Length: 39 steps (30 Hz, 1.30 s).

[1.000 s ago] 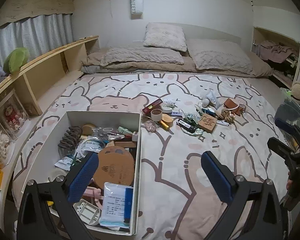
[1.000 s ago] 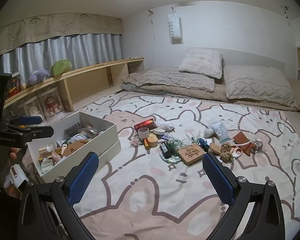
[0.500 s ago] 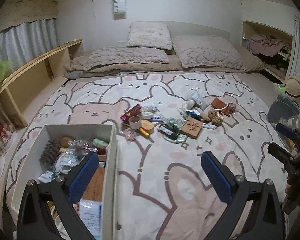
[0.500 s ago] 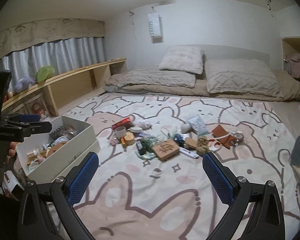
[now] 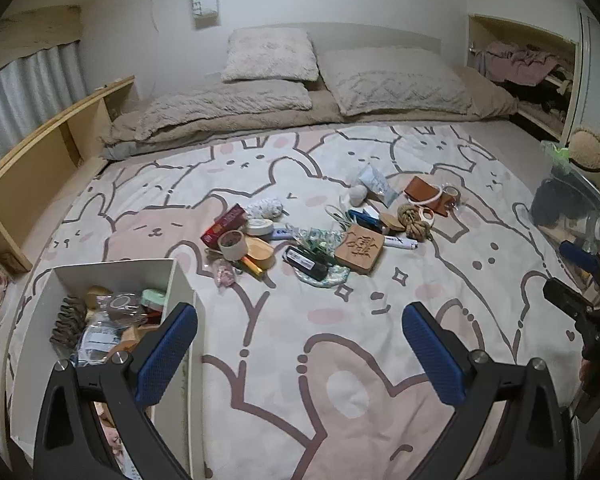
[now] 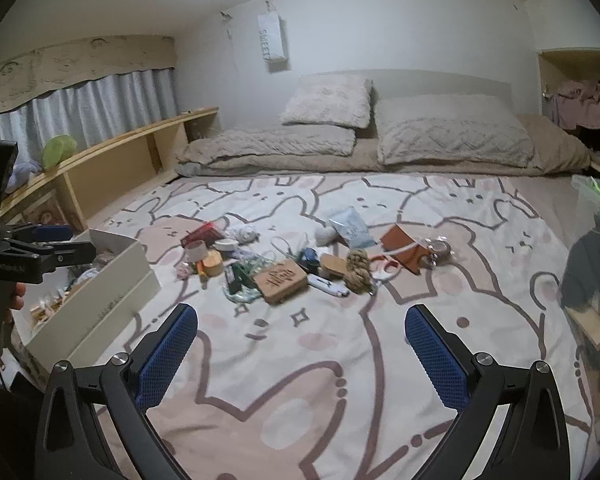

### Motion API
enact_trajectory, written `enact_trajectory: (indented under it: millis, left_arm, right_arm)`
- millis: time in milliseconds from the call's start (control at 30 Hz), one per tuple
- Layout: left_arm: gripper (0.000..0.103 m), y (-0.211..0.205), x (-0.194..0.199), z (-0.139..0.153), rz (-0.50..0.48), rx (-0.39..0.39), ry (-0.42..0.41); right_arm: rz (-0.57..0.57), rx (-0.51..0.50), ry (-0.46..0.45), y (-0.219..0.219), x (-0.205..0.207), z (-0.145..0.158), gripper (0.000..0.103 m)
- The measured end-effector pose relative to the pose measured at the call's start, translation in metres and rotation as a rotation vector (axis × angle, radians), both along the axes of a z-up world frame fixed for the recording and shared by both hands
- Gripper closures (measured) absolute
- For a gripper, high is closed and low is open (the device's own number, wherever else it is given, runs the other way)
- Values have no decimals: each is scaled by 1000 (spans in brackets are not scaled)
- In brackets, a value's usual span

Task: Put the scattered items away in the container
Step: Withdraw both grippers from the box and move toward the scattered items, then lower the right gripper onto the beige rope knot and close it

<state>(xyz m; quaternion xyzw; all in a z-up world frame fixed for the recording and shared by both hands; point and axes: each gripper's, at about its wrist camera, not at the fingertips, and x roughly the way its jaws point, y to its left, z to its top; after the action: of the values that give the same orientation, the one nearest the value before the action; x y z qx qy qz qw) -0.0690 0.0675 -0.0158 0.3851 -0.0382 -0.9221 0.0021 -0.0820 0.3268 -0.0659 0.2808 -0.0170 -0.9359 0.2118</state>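
A white box (image 5: 40,320) with several items inside sits at the bed's near left; it also shows in the right wrist view (image 6: 112,280). Scattered items lie mid-bed: a carved wooden block (image 5: 360,249) (image 6: 281,280), a tape roll (image 5: 232,244), a red box (image 5: 224,222), a black tube (image 5: 305,262), a rope knot (image 5: 414,221) (image 6: 358,270), a brown wallet (image 5: 426,194). My left gripper (image 5: 300,354) is open and empty, above the bedspread by the box's right wall. My right gripper (image 6: 300,354) is open and empty, short of the pile.
A wooden shelf (image 5: 40,160) runs along the left side. Pillows (image 5: 272,54) and a folded blanket (image 5: 228,108) lie at the head. A cluttered nook (image 5: 524,64) and a clear bin (image 5: 572,200) stand on the right.
Both grippers have swung right: the box has slid toward the left edge of each view and the scattered pile has moved nearer the middle. Both stay open.
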Motion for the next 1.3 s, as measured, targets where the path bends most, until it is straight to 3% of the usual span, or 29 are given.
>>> enact_trajectory:
  millis: [233,467,800,1033,1300]
  left_arm:
    - [0,9,-17,-18,-37,1,-52]
    - [0,8,-32,-38,-54,56,-120]
    - [0,5,-50,-65,-62,48,-179]
    - [0,5,-61,-77,-77,78,-195]
    - [0,9,-68,-89,-48,49,-191]
  right_arm:
    - [-2,22,-50,6,-12,-18,0]
    - [12,54,-118,2,-28,-41,0]
    - [49,94,-169,-7,-62,-61,0]
    - [51,38,-235,-5,-103,-74,0]
    - [10,-26,-286,4,-156,-93,0]
